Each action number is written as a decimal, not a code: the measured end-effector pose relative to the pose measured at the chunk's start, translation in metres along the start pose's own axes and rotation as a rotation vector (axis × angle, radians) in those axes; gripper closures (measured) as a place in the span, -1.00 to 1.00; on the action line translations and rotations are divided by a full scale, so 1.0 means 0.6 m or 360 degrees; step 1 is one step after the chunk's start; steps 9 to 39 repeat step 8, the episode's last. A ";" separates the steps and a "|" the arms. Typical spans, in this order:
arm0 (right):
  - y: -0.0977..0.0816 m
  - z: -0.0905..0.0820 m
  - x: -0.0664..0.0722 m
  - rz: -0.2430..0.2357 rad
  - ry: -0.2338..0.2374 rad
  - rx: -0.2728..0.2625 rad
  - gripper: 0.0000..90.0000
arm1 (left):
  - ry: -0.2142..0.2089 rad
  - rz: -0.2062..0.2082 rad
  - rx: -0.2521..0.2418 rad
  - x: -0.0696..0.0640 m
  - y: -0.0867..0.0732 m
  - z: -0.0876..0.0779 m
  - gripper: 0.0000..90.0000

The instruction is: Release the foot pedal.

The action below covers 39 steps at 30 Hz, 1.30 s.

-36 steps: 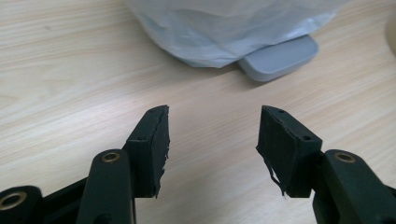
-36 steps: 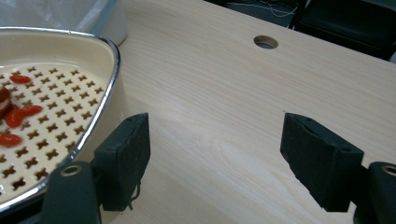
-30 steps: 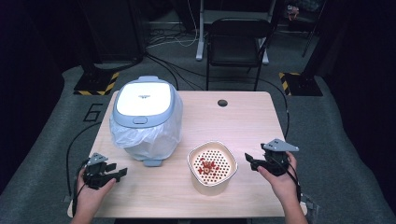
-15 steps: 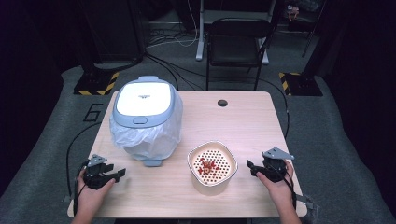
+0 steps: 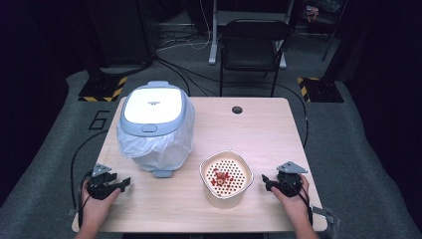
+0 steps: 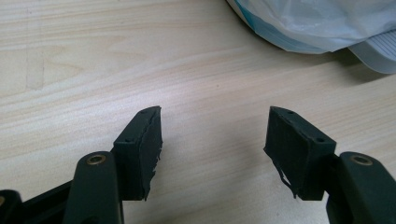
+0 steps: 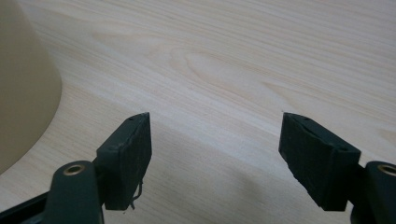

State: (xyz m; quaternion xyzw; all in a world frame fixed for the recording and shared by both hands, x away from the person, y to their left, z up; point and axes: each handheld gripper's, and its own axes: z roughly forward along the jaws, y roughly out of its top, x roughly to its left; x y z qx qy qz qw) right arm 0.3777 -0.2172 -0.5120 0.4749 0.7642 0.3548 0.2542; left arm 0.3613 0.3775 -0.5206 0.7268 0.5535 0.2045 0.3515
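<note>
The left tongs [image 5: 122, 182] sat low over the near left corner of the desk [image 5: 259, 134], held in the person's left hand [image 5: 95, 201]. Their jaws stood wide apart with nothing between them; in the left gripper view the left tongs [image 6: 215, 140] showed only bare wood in the gap, and the pads [image 6: 152, 144] looked frayed at the edges. Ahead of them and a little to their right stood the bin [image 5: 154, 127], its pale lid shut and a clear plastic liner [image 5: 159, 149] bunched around its sides. The edge of that liner [image 6: 317, 23] and the bin's base came into the far right corner of the left gripper view, near the tongs but not touching them.

The right tongs [image 5: 265, 180] rested near the desk's near right corner, gripped by the right hand [image 5: 293, 196], with a cable trailing back over the wrist. Their jaws too were spread wide and empty. In the right gripper view the right tongs [image 7: 215, 140] framed plain wood grain. Just beside them, on their left, stood a cream bowl [image 5: 226, 198] with a holed insert carrying some small red pieces [image 5: 222, 178]. The bowl's wall [image 7: 23, 84] rose close to the left jaw, apart from it. I could not tell whether either tongs touched the desk.
</note>
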 end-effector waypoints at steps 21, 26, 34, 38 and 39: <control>-0.005 0.016 0.000 -0.0011 0.0017 0.0031 -0.49 | -0.0009 0.0022 -0.0045 -0.011 -0.002 0.014 -0.23; -0.005 0.016 0.000 -0.0011 0.0017 0.0031 -0.49 | -0.0009 0.0022 -0.0045 -0.011 -0.002 0.014 -0.23; -0.005 0.016 0.000 -0.0011 0.0017 0.0031 -0.49 | -0.0009 0.0022 -0.0045 -0.011 -0.002 0.014 -0.23; -0.005 0.016 0.000 -0.0011 0.0017 0.0031 -0.49 | -0.0009 0.0022 -0.0045 -0.011 -0.002 0.014 -0.23; -0.005 0.016 0.000 -0.0011 0.0017 0.0031 -0.49 | -0.0009 0.0022 -0.0045 -0.011 -0.002 0.014 -0.23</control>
